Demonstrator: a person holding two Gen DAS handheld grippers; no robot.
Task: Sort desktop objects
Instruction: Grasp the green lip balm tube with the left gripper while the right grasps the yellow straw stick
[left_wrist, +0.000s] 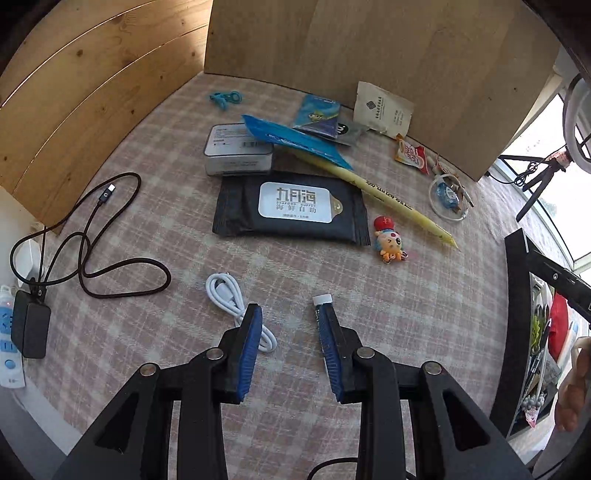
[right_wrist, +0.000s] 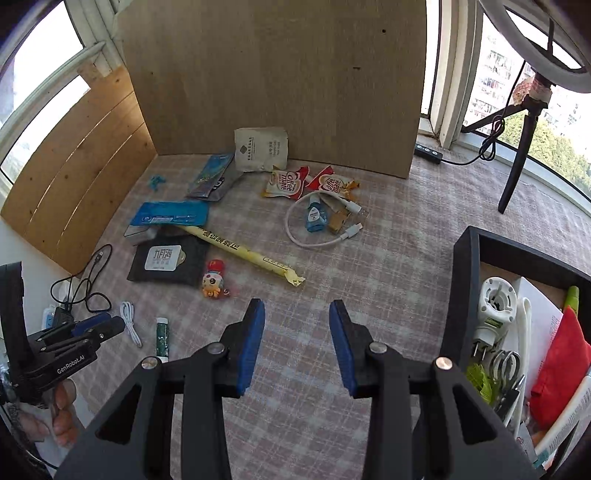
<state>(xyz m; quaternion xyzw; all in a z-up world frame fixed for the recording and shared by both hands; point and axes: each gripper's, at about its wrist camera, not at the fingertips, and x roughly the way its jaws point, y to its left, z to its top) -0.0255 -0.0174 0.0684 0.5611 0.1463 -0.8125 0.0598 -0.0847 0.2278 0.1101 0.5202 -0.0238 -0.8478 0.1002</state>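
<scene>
Both claws, left gripper & right gripper, apart w/ nothing held; small green tube lying on cloth just by left claw, prob. light, stiff, bit slippery, so grab mid-body.

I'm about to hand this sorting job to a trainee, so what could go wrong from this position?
1. The left gripper is open with the small green tube beside one jaw and the coiled white cable beside the other; closing could catch the cable too.
2. The black storage box already looks crowded, so added items may snag on the scissors.
</scene>
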